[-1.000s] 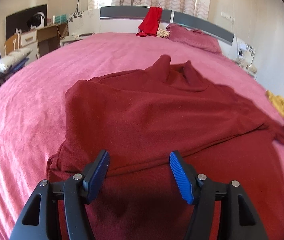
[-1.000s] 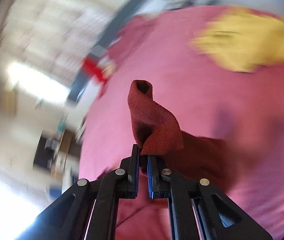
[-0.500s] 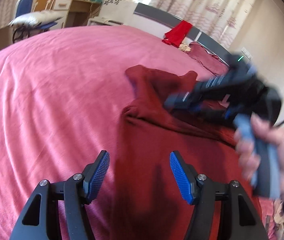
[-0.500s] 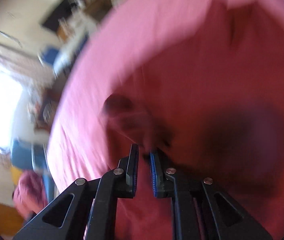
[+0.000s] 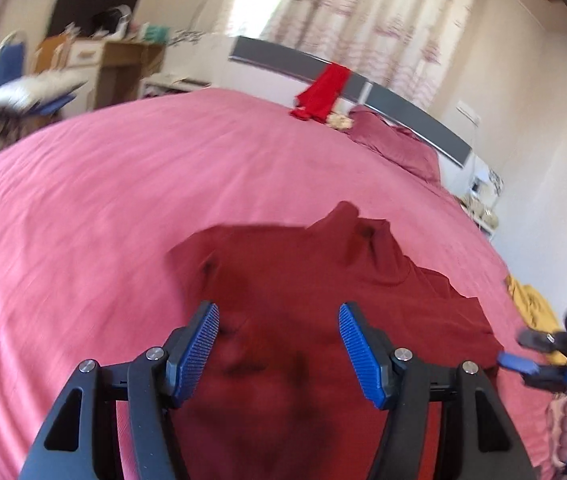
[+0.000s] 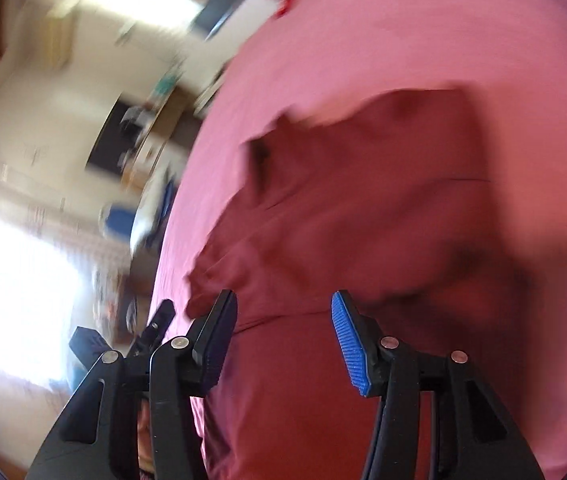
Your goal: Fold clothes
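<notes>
Left gripper (image 5: 278, 344): jaws wide, empty, poised over garment | Right gripper (image 6: 283, 332): jaws wide, empty, above garment's right side | Maroon sweater (image 5: 323, 280): lying on pink bed (image 5: 103, 200), collar toward headboard (image 5: 347, 84) | Yellow garment (image 5: 531, 304): on bed, right of sweater

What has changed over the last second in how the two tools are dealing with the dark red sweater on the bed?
The right tool, shut on a sleeve cuff a second ago, carried it across over the dark red sweater and let go; it now stands open and empty over the garment. The left tool stayed open, holding nothing. The sweater remains on the pink bed, and the yellow garment lies at its right edge as before.
</notes>
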Available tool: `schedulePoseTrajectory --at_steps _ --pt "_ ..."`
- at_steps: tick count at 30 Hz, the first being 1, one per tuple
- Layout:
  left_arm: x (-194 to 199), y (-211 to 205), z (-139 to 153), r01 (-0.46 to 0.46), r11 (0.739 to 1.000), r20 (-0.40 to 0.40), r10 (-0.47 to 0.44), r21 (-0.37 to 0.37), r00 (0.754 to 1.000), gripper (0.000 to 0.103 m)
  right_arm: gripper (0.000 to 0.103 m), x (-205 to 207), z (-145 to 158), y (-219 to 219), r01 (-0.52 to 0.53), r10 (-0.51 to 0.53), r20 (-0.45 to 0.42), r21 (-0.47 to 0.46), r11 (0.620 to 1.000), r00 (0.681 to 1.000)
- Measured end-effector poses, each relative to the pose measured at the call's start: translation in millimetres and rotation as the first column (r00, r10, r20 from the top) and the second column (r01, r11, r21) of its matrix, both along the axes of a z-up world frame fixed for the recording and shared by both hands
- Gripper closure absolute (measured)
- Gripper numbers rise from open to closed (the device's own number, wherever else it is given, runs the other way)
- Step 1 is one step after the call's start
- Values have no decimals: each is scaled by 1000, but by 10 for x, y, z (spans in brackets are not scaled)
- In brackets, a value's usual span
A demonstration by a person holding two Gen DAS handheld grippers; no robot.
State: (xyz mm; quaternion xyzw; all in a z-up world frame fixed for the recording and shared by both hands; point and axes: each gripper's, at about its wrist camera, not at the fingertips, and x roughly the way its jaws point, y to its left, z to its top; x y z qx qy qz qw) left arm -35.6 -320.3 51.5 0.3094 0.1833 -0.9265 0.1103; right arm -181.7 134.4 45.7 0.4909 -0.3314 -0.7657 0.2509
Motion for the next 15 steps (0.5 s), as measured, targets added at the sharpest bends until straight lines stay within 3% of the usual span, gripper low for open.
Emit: schedulePoseTrajectory --at_steps 4,6,10,11,13,14,15 --pt "-394 42 -128 35 995 102 -26 -88 994 39 55 5 -179 383 54 -52 57 -28 998 997" --pt "-390 8 -254 12 994 160 7 -112 987 39 55 -70 -353 454 63 -57 80 -75 995 995" --pt "-183 -93 -405 -45 992 177 65 -116 982 38 56 -288 -576 463 136 -122 89 -166 977 989" --pt "-131 -124 -430 -58 993 170 74 -101 983 36 56 -326 -571 533 195 -182 91 -155 968 979" --pt "-25 -187 -480 -83 994 156 93 -70 983 36 70 -303 -607 812 367 -353 101 -211 906 930" --pt "-29 -172 -484 -84 993 159 95 -80 983 36 70 -263 -634 939 431 -415 118 -231 872 902" --pt "-38 -152 -485 -83 992 162 97 -92 982 35 71 -222 -676 986 453 -431 140 -221 864 891"
